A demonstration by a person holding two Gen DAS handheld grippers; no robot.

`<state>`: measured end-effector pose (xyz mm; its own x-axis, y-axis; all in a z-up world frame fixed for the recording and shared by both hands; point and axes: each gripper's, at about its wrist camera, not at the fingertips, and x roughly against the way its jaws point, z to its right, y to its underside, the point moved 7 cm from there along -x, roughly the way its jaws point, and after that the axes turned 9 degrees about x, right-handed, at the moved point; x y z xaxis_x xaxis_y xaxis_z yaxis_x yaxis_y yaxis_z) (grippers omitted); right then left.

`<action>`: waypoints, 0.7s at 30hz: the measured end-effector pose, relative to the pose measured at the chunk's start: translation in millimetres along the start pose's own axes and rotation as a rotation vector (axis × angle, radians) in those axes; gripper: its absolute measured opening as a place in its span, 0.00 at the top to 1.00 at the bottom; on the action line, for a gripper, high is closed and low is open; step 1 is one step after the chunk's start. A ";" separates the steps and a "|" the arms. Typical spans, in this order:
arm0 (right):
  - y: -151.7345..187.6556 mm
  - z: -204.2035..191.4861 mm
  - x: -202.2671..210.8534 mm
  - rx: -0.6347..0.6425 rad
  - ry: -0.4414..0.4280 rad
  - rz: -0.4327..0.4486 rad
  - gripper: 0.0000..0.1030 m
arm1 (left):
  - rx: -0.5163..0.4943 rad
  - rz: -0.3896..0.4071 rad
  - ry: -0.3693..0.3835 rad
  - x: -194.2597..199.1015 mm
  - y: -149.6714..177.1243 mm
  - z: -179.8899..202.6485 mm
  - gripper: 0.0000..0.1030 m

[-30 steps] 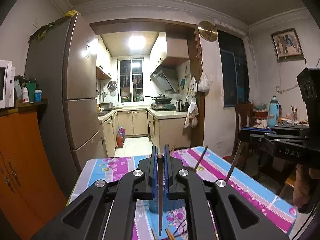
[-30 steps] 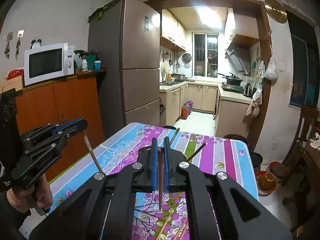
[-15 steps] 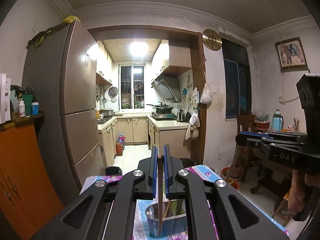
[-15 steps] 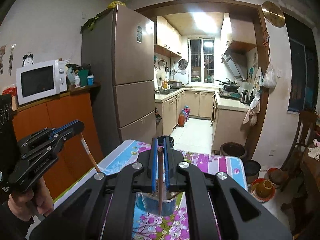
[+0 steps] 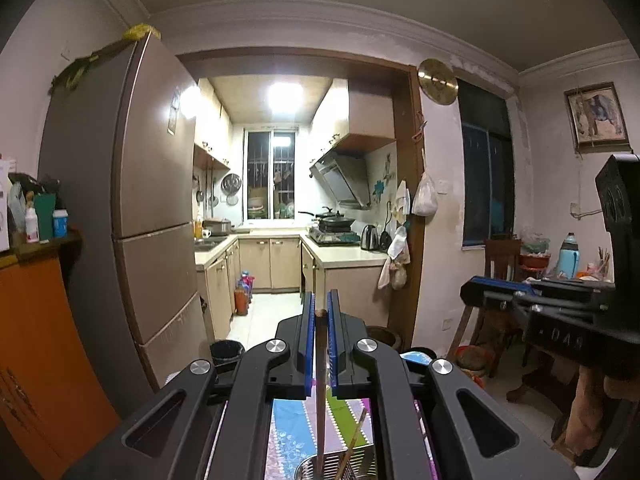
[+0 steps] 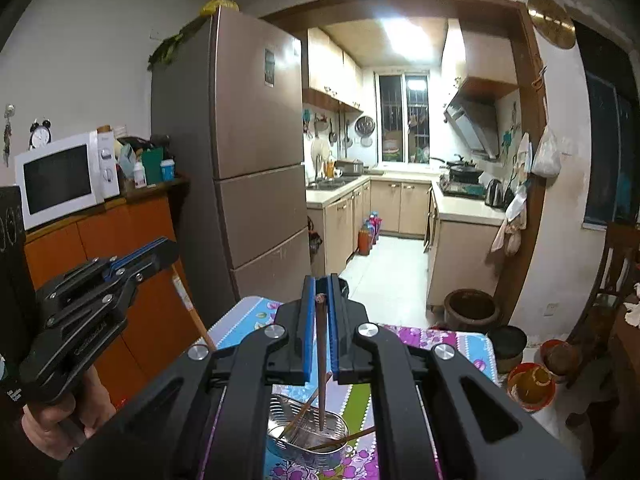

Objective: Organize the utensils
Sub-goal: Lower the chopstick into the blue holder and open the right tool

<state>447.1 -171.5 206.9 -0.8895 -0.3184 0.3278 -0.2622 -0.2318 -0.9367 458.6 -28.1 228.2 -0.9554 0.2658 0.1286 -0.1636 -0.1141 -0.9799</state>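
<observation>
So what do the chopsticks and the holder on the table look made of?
Chopstick in the right hand-held gripper: probably wood, dark brown and matte, no glint. Holder: likely stainless steel, silvery, shiny, with slotted walls. The lighter sticks in it could be bamboo.

Lit kitchen (image 5: 280,200) beyond doorway; tall fridge (image 6: 248,152), orange cabinet (image 6: 120,248), microwave (image 6: 60,176).

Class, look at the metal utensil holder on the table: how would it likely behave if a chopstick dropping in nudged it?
The metal utensil holder looks thin-walled and perforated, so probably light. It sits on a smooth patterned tablecloth, so it may slide. The chopsticks inside lean against its rim, which could help tip it.
</observation>
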 end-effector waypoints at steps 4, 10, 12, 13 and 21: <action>16.8 0.1 -22.7 -0.005 -0.011 -0.036 0.95 | 0.002 -0.034 -0.003 -23.5 20.6 -6.1 0.93; 42.1 2.0 -49.0 -0.022 -0.022 -0.092 0.95 | 0.014 -0.091 -0.011 -51.6 47.4 -16.9 0.93; 48.7 2.0 -55.6 -0.026 -0.026 -0.108 0.95 | 0.018 -0.113 -0.015 -60.7 56.0 -21.1 0.93; 51.3 2.2 -58.3 -0.031 -0.028 -0.114 0.95 | 0.021 -0.124 -0.018 -65.1 59.9 -23.6 0.93; 62.4 5.2 -75.2 -0.050 -0.030 -0.157 0.95 | 0.033 -0.190 -0.048 -85.7 81.4 -39.2 0.93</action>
<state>499.6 -166.8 124.4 -0.8248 -0.3095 0.4732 -0.4158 -0.2352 -0.8785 536.7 -22.6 131.5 -0.9173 0.2395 0.3182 -0.3489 -0.0977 -0.9321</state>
